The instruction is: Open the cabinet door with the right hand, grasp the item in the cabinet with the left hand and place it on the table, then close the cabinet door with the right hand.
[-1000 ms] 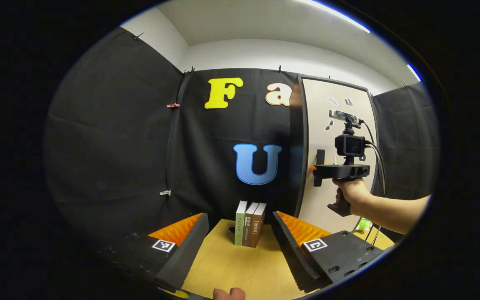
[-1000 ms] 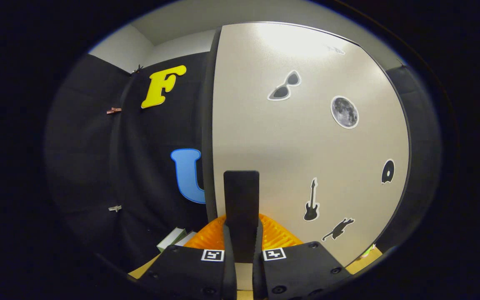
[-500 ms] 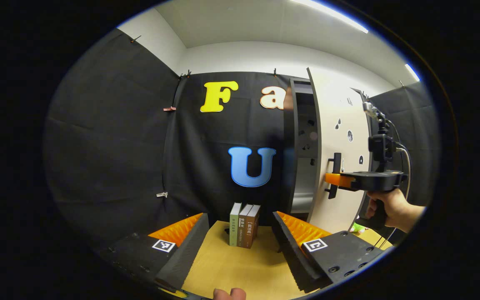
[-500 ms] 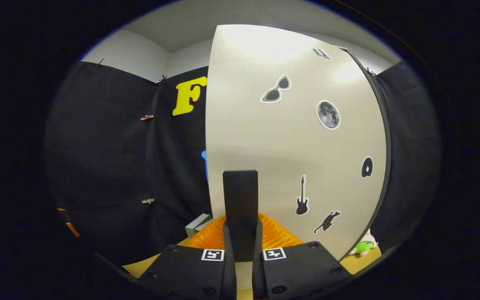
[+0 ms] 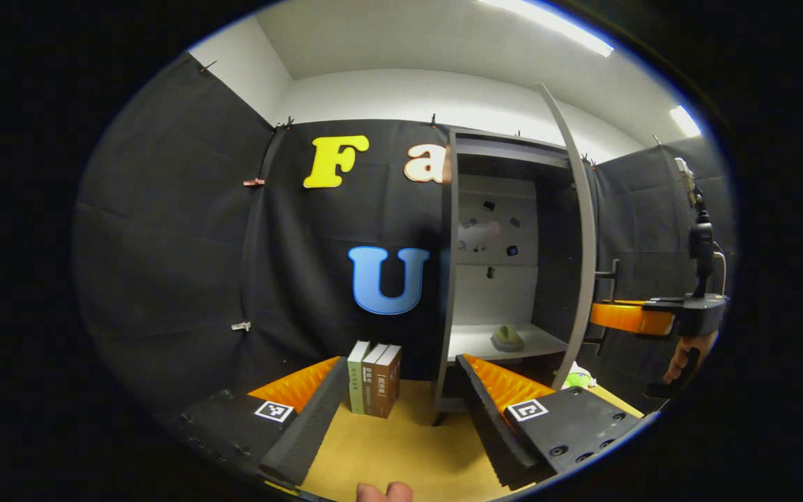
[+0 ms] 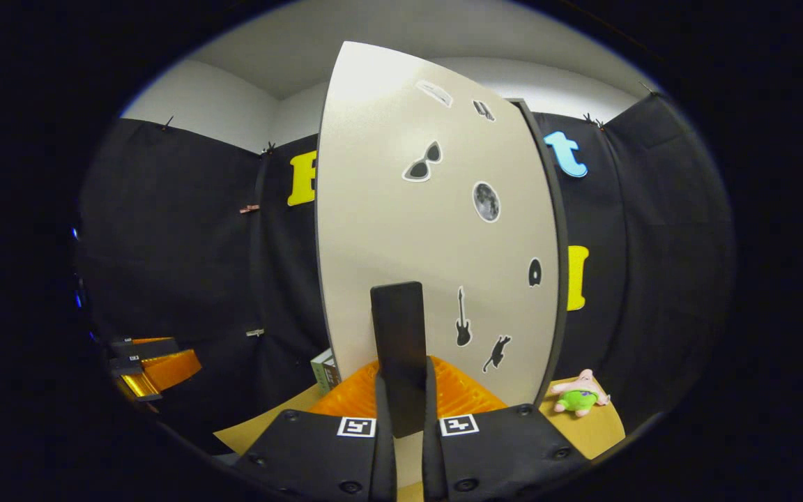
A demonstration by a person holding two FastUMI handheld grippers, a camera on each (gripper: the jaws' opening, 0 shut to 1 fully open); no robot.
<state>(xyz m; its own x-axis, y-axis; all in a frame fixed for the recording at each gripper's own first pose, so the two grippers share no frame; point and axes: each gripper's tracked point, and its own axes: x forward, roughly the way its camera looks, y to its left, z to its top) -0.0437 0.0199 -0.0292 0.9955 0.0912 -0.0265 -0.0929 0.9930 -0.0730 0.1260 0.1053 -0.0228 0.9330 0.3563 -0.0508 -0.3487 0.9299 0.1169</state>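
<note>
**Cabinet door swung open, item on the shelf**

The item (image 5: 507, 338), a small greenish-grey lump, sits on the pale shelf (image 5: 478, 341) inside the cabinet (image 5: 492, 150), towards the shelf's right half and apart from both hand-held grippers. Small dark stickers dot the cabinet's back panel above it.

The cabinet door (image 6: 401, 230) stands wide open; in the left gripper view it shows nearly edge-on at the cabinet's right side. Its dark handle (image 6: 398, 348) is clamped between the fingers of the right hand-held gripper (image 6: 401, 390), which are pressed against the handle's two sides. In the left gripper view the right hand-held gripper is at the far right, held by a hand (image 5: 684, 355). The door's outer face carries stickers of sunglasses, a moon, a guitar and a cat.

The left hand-held gripper (image 5: 401, 390) hangs low over the wooden tabletop (image 5: 401, 446) with its fingers spread wide and nothing between them, well short of the cabinet.

Three upright books (image 5: 373, 376) stand on the tabletop just left of the cabinet. A small green and pink plush toy (image 6: 579, 397) lies on the tabletop to the right of the door.
</note>
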